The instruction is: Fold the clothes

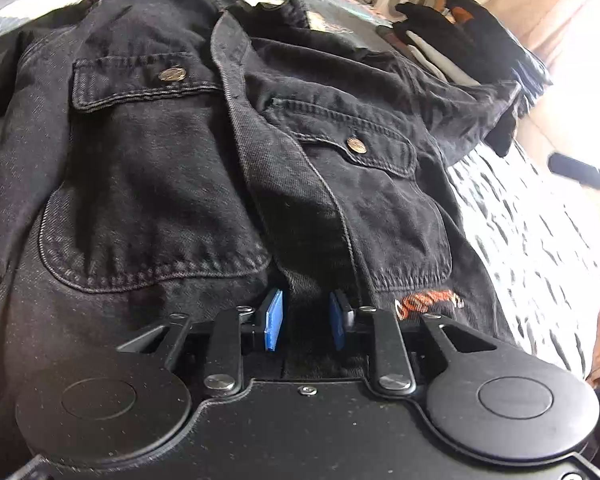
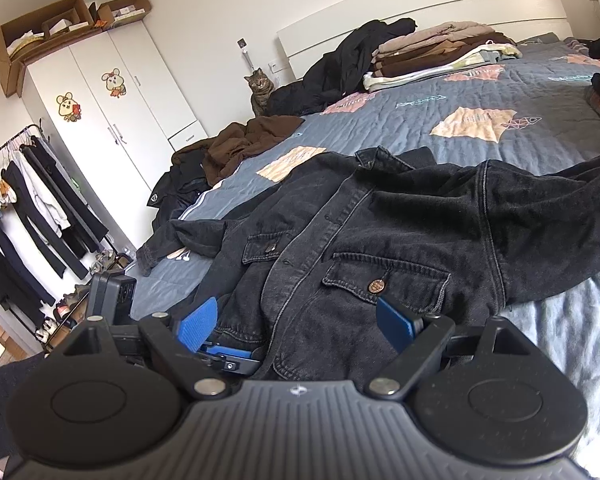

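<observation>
A black denim jacket [image 1: 188,152] lies front-up and spread out on the bed [image 2: 440,92], its collar toward the headboard and its hem at the near edge. Both of its 2 chest pockets are buttoned shut.

The left hand-held gripper [image 1: 305,322] is down at the hem, where the 2 front panels meet. Its jaws are drawn close together, and the blue pads [image 1: 275,318] pinch a fold of the jacket's front edge between them.

The right hand-held gripper [image 2: 298,326] sits a little farther along the same hem, just below the right chest pocket. Its jaws stand wide open with denim lying between them, and the pads are not pressing on the cloth.

Farther up the bed, a stack of folded clothes [image 2: 440,50] rests near the headboard beside a heap of dark clothes [image 2: 340,68], and a brown garment [image 2: 252,136] lies crumpled by the far edge. A cat [image 2: 260,88] sits beside the white wardrobe [image 2: 116,116].
</observation>
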Demonstrator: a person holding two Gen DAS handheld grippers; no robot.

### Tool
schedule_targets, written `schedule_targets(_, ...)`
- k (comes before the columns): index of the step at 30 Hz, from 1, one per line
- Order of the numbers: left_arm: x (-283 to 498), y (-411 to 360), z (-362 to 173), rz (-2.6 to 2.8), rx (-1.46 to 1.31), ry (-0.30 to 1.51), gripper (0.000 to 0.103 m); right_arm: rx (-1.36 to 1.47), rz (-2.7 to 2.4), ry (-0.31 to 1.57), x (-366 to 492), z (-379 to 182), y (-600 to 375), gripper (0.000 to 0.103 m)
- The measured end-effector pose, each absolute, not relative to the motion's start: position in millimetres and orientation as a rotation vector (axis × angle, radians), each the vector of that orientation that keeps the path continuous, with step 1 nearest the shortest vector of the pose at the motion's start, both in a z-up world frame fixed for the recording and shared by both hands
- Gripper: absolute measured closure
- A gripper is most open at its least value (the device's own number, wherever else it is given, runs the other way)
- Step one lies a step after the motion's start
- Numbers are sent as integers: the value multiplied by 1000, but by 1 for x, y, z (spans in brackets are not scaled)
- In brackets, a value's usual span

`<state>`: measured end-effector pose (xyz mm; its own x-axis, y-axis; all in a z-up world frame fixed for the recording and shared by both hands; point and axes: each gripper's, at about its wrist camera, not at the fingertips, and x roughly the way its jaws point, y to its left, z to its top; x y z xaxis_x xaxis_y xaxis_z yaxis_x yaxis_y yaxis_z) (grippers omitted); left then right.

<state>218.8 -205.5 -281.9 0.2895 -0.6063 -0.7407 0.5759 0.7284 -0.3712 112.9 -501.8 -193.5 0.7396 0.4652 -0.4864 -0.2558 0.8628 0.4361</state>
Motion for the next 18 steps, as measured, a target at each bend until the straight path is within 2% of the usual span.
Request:
schedule_targets(2, 210, -203, -283, -784, -59, 959, 83, 345, 404, 627, 113, -195, -499, 17)
schedule_targets(6, 196, -201, -282, -768, -106, 872, 92, 331, 390, 627, 114, -196, -494, 17)
schedule_targets(14, 185, -201, -231, -773, -30, 723, 93, 292, 397, 641, 115, -202, -480, 17)
schedule_targets(18, 196, -198, -241, -652, 68, 786, 93, 276, 396, 658, 116, -206, -475, 17)
